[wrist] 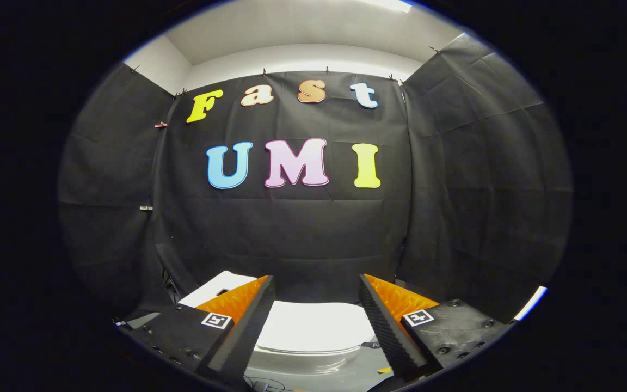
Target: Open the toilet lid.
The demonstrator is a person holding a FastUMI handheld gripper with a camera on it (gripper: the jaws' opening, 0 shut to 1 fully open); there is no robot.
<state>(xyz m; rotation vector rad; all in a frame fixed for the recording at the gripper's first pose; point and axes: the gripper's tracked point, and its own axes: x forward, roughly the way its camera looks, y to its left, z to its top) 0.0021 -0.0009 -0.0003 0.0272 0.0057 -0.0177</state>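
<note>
A white toilet (313,326) stands low ahead of me against the black cloth wall, its lid lying flat and shut over the bowl. My gripper (317,284) is open, its two fingers spread wide with nothing between them. The lid shows in the gap between the fingers and lies beyond and below their tips, apart from them. The bowl's pale rim (305,360) curves under the lid's front edge.
A white box-like object (216,287) sits left of the toilet, partly behind my left finger. Black cloth walls close in at the back and on both sides. Grey floor (346,375) with a small yellow mark lies in front of the bowl.
</note>
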